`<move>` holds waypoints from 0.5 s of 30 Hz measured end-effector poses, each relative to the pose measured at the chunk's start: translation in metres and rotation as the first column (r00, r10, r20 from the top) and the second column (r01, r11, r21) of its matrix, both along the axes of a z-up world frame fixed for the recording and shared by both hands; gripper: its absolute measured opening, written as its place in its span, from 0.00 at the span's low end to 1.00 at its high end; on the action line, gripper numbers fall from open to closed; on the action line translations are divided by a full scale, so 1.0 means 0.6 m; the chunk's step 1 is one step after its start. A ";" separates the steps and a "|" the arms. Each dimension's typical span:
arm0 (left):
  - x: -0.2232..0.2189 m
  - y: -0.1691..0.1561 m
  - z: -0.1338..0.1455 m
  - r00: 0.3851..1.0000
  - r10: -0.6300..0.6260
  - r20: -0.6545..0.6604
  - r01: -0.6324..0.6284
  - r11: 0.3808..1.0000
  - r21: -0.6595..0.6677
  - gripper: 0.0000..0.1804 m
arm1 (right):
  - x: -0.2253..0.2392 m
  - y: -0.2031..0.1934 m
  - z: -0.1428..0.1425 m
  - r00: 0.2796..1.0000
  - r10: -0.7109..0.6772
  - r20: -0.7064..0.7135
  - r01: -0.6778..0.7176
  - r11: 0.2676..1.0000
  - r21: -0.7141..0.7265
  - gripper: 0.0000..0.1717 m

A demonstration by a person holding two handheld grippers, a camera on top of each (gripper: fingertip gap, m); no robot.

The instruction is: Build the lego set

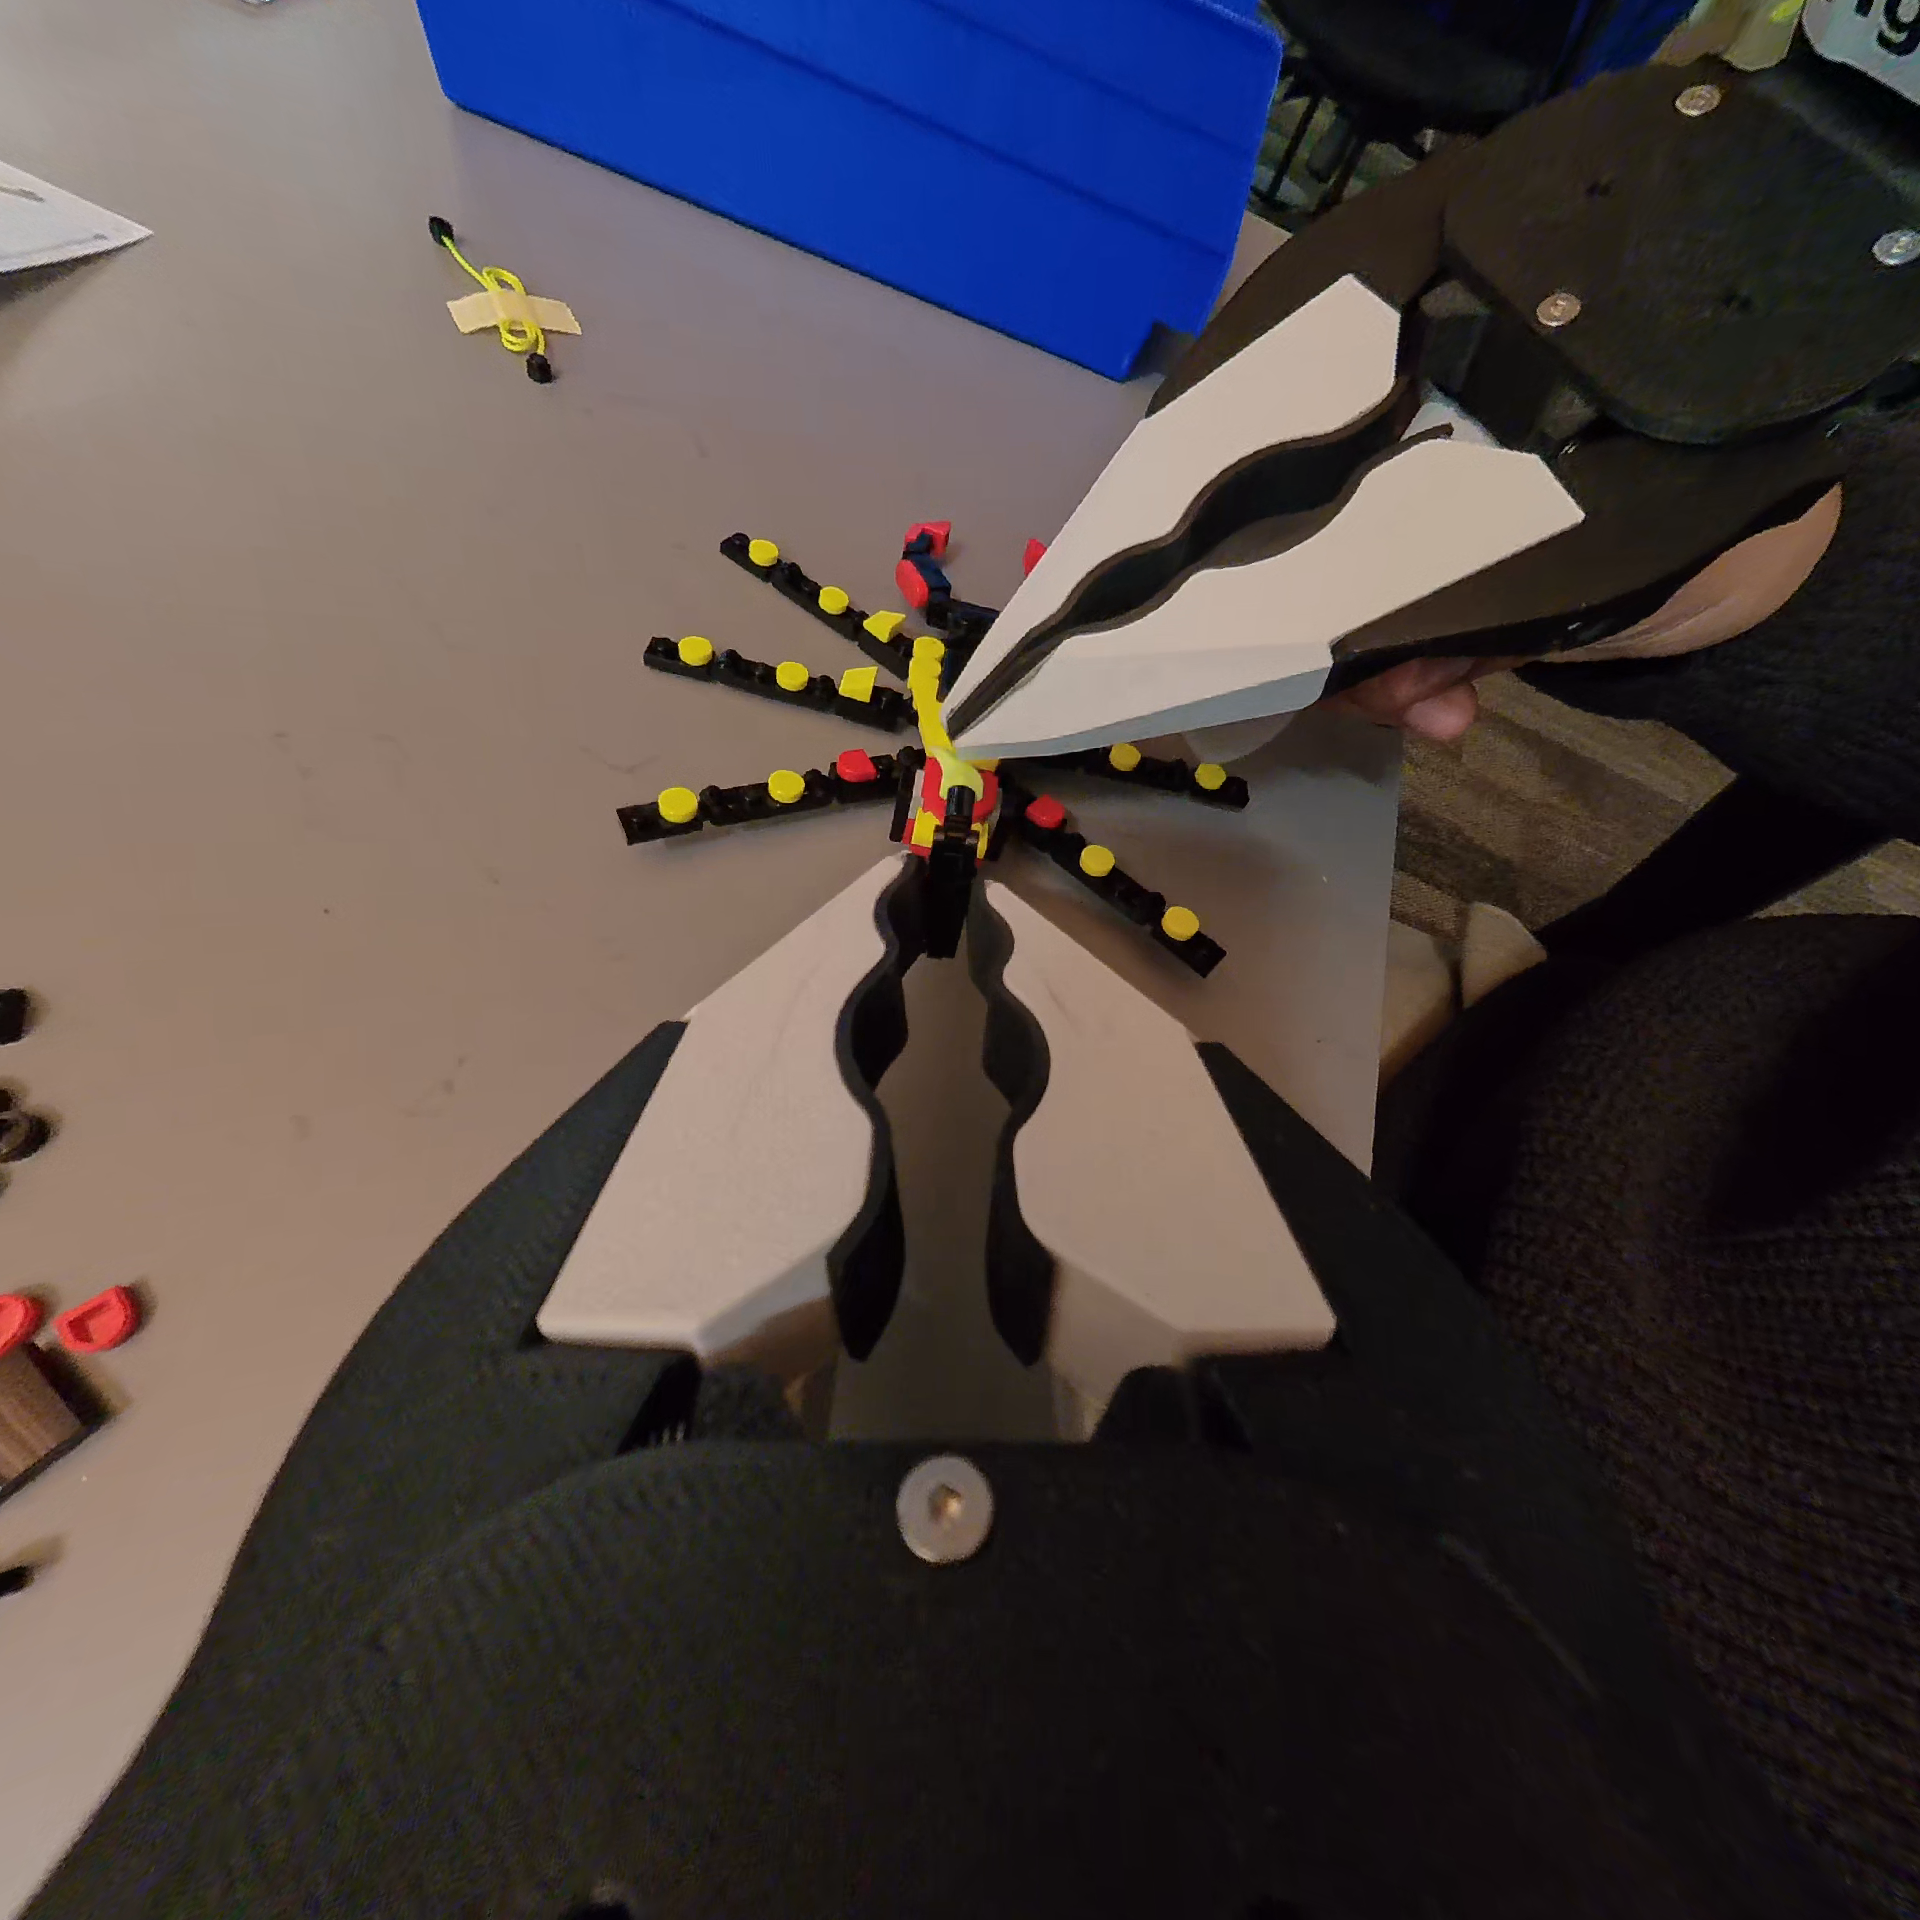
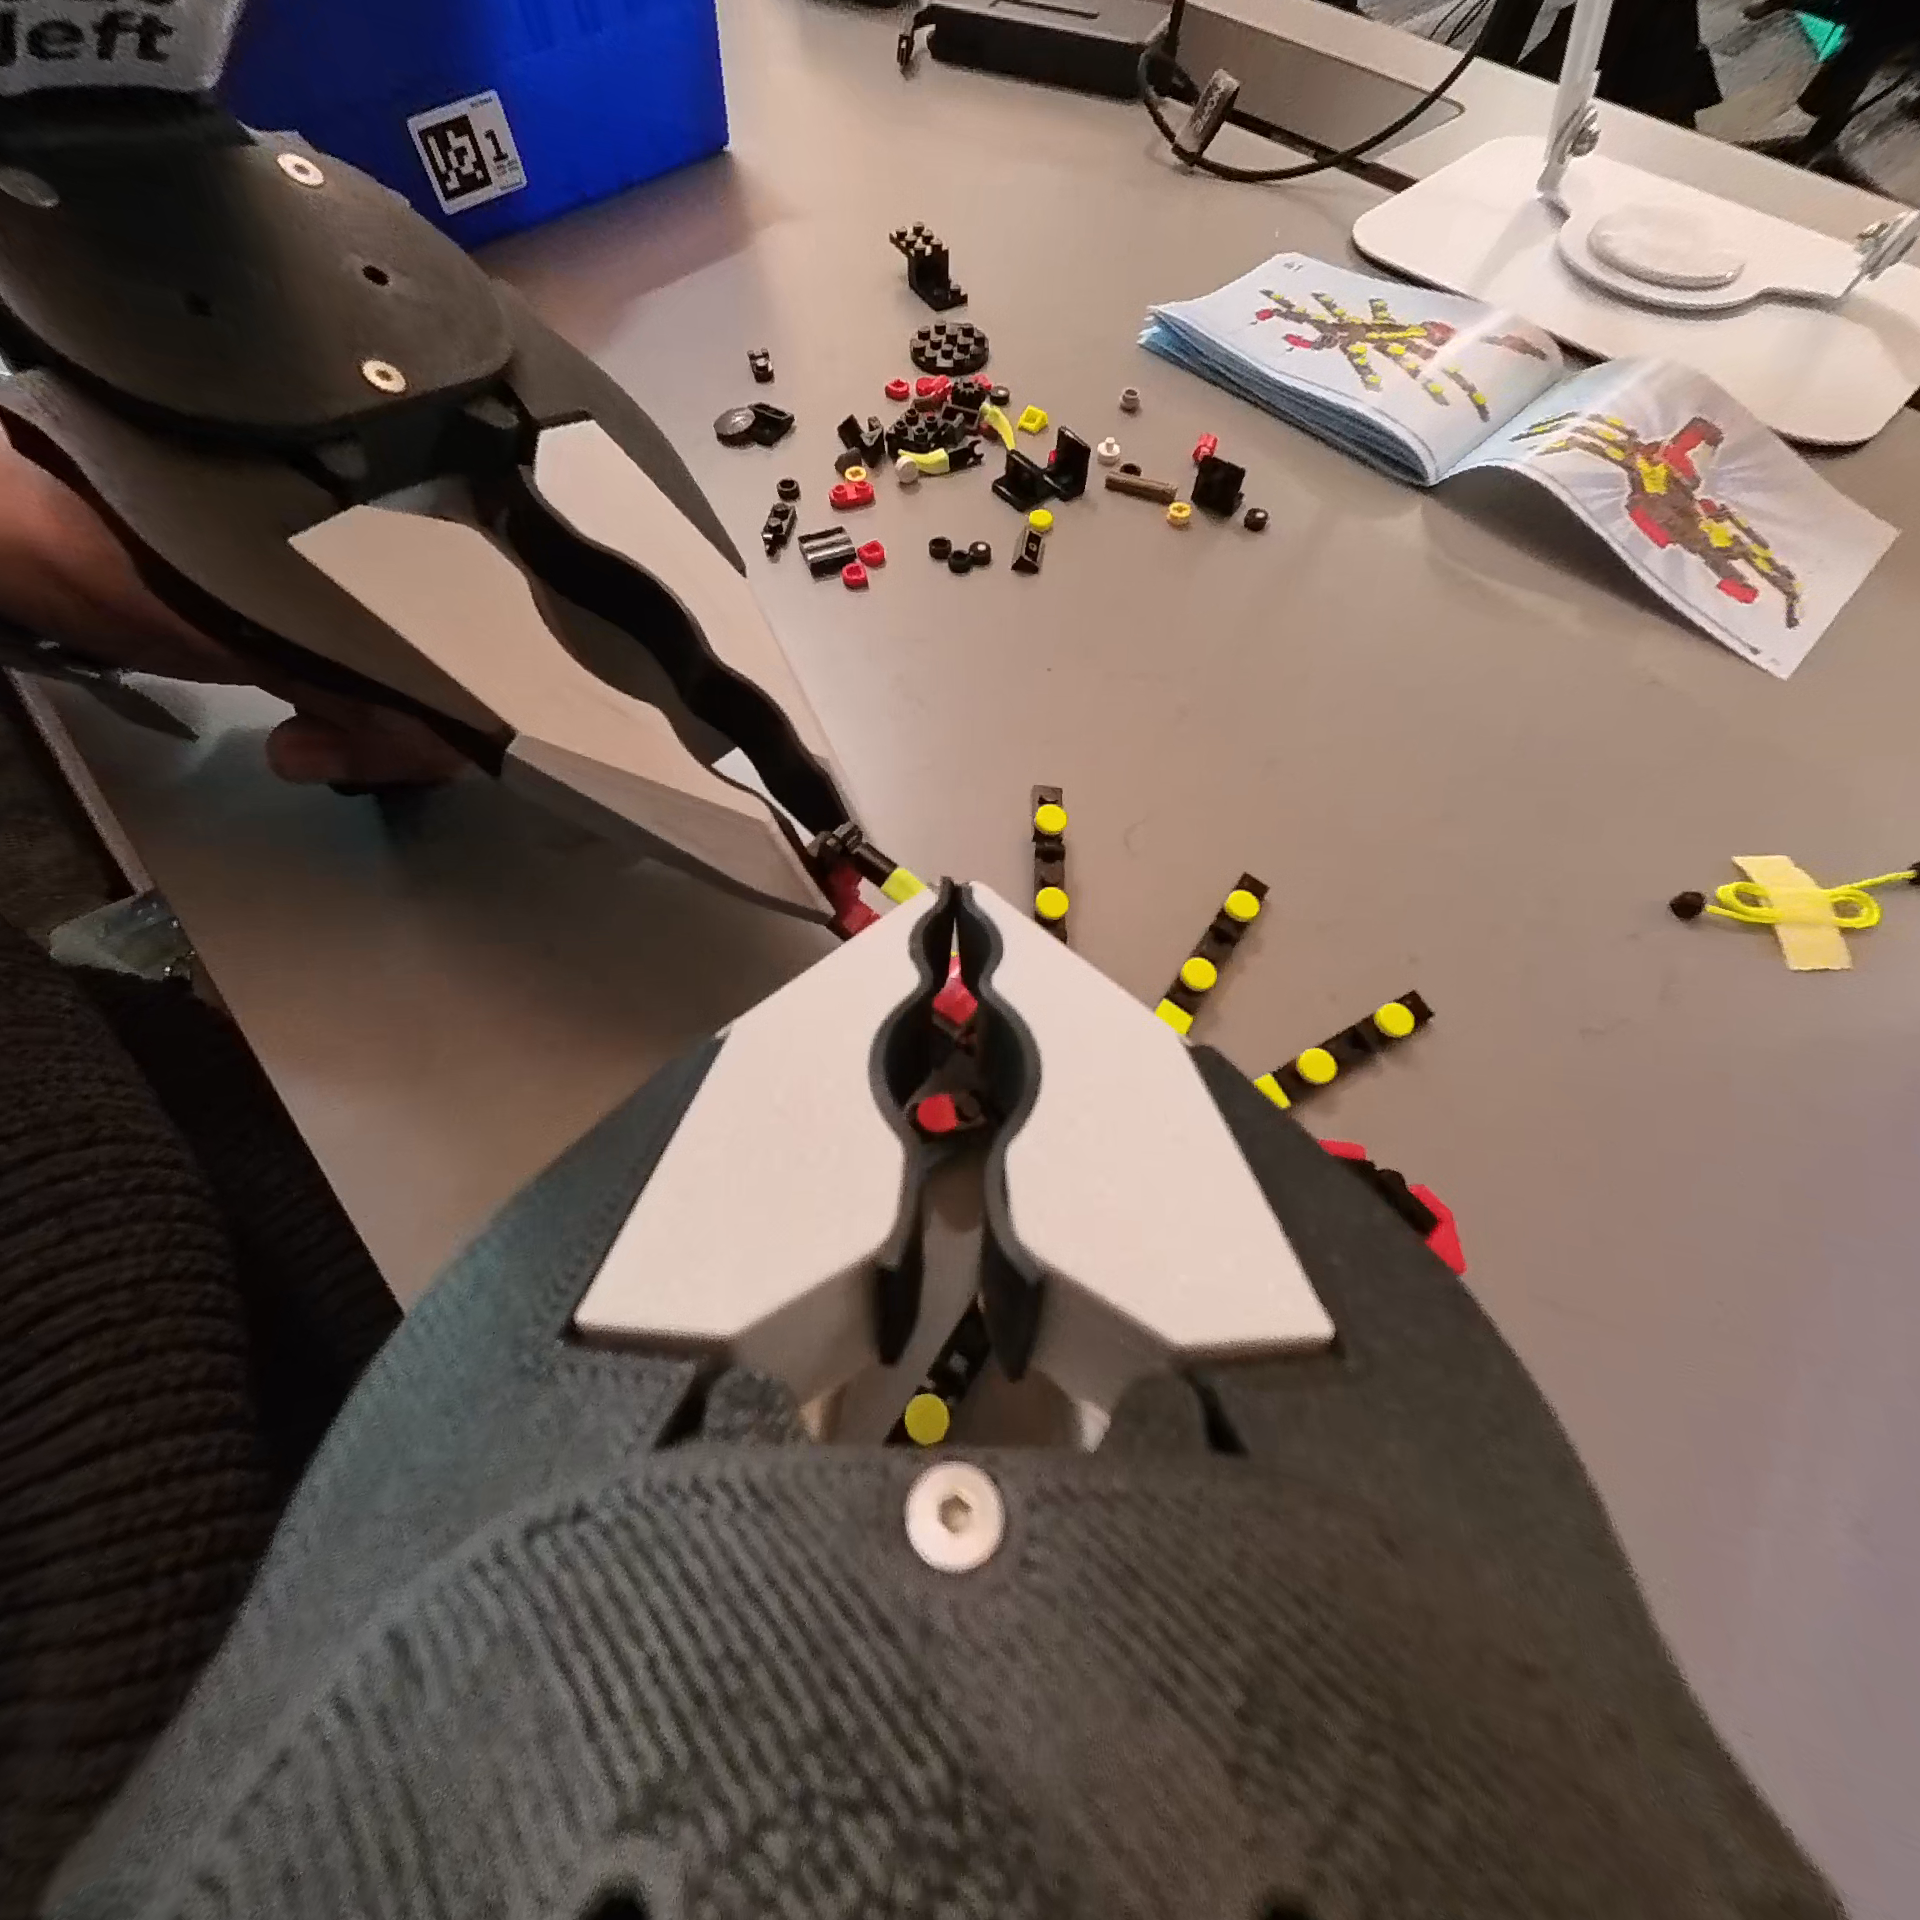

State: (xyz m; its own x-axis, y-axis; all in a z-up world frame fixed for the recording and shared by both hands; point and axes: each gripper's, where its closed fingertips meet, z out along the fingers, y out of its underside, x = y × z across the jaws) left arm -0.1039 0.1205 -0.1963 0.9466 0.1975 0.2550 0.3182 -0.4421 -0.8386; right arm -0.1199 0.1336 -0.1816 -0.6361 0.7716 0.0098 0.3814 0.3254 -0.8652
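A brick spider model (image 1: 951,805) with black legs (image 1: 727,805) bearing yellow and red studs lies on the grey table (image 1: 312,727). My left gripper (image 1: 940,894) is shut on a black piece that sticks out from the model's red and yellow body. It also shows in the right wrist view (image 2: 831,873), clamping that black and red part. My right gripper (image 2: 954,896) is shut; in the left wrist view (image 1: 951,732) its tips rest against the model's curved yellow piece (image 1: 928,686). I cannot tell whether that piece is pinched. The legs (image 2: 1340,1049) fan out beyond it.
A blue bin (image 1: 883,156) stands at the back. A pile of loose bricks (image 2: 966,447), an open instruction booklet (image 2: 1507,436) and a white stand base (image 2: 1662,260) lie farther off. A taped yellow cord (image 2: 1803,909) lies to the right. The table edge (image 1: 1382,935) is close by. Less than 4 cm separates the two grippers' tips.
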 end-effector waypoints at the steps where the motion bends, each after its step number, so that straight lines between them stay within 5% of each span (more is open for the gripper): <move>1: 0.000 0.000 0.000 1.000 -0.001 0.001 0.001 1.000 0.001 0.03 | -0.001 0.001 0.002 1.000 -0.003 -0.003 0.003 1.000 0.001 0.00; 6: -0.003 -0.002 -0.004 1.000 0.013 0.026 -0.012 1.000 -0.011 0.03 | -0.013 0.023 0.031 0.996 -0.064 -0.057 0.060 0.996 -0.067 0.00; 15: -0.004 -0.007 -0.012 0.995 0.023 0.097 -0.021 1.000 -0.023 0.03 | -0.012 0.044 -0.004 0.995 -0.083 0.057 0.085 0.996 -0.032 0.04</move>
State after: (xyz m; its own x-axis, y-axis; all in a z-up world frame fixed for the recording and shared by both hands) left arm -0.1062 0.1161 -0.2036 0.9130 0.2247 0.3406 0.4073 -0.4519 -0.7936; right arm -0.1271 0.1600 -0.1839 -0.5679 0.8215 -0.0514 0.4541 0.2606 -0.8520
